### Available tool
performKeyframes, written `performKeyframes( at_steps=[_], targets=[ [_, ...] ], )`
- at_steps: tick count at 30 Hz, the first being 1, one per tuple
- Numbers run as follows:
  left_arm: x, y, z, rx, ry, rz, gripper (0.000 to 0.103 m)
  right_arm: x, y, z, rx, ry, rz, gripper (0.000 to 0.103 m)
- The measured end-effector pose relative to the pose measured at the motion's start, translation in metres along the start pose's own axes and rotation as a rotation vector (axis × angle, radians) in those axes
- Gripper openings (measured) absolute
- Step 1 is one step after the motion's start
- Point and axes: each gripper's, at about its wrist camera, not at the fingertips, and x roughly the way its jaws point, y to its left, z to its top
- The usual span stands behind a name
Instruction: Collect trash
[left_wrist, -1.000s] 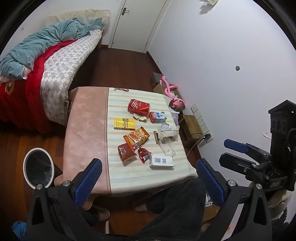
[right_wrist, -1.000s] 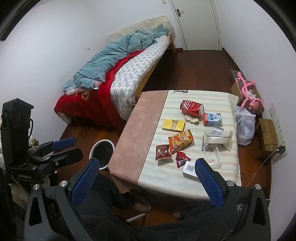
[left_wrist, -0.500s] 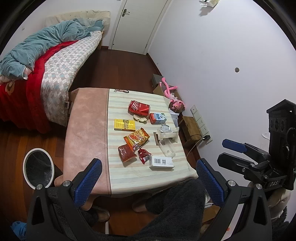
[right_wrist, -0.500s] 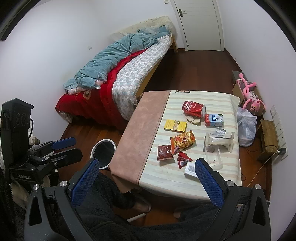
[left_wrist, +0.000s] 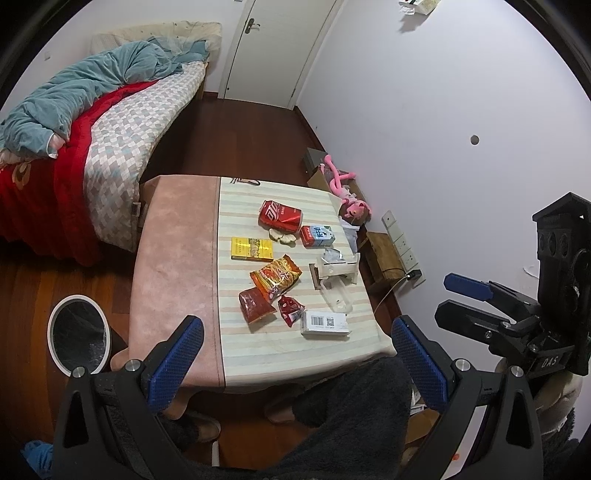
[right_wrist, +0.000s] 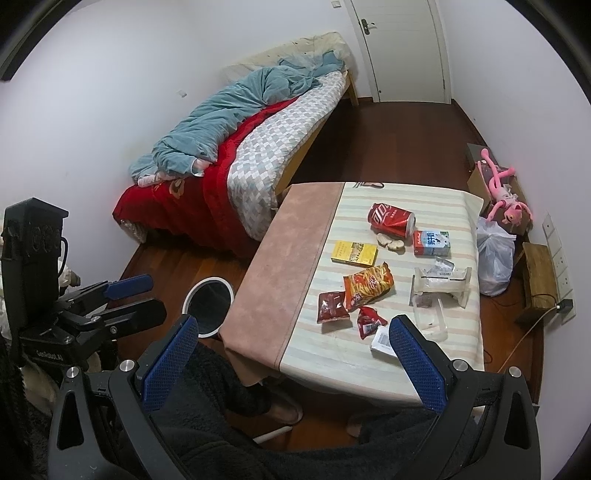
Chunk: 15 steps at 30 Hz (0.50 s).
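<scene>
Trash lies on the striped half of the table (left_wrist: 177, 251): a red can (left_wrist: 279, 216), a milk carton (left_wrist: 317, 236), a yellow box (left_wrist: 252, 249), an orange chip bag (left_wrist: 276, 277), two red wrappers (left_wrist: 256, 305) and a barcoded white box (left_wrist: 325, 323). A white-rimmed bin (left_wrist: 78, 334) stands on the floor left of the table. My left gripper (left_wrist: 295, 354) hangs open above the near table edge, holding nothing. My right gripper (right_wrist: 293, 356) is open too, high over the near corner, well short of the can (right_wrist: 391, 219) and chip bag (right_wrist: 367, 284).
A clear plastic container (left_wrist: 336, 273) sits at the table's right side. A bed (right_wrist: 258, 147) fills the far left, with a white door (right_wrist: 402, 48) beyond. A pink plush (right_wrist: 506, 206), a plastic bag (right_wrist: 495, 258) and a wooden box line the right wall. A person's dark-clad legs are below me.
Both views drift only slightly. The grippers stay open and empty. Nothing on the table has moved.
</scene>
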Motion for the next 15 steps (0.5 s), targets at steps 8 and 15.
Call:
performKeyframes(
  at_steps=[8,15],
  targets=[
    [-0.0001,0.0030,-0.0001,0.001,-0.002,-0.003,0.103,-0.0006,-0.0002,0.0021,-0.003,0.001,0.004,0.103],
    [0.0000,0.0056,-0.0006,0.004,-0.004,0.001,0.103,0.0000,0.0006,0.0023,-0.004,0.000,0.002,0.103]
  ],
)
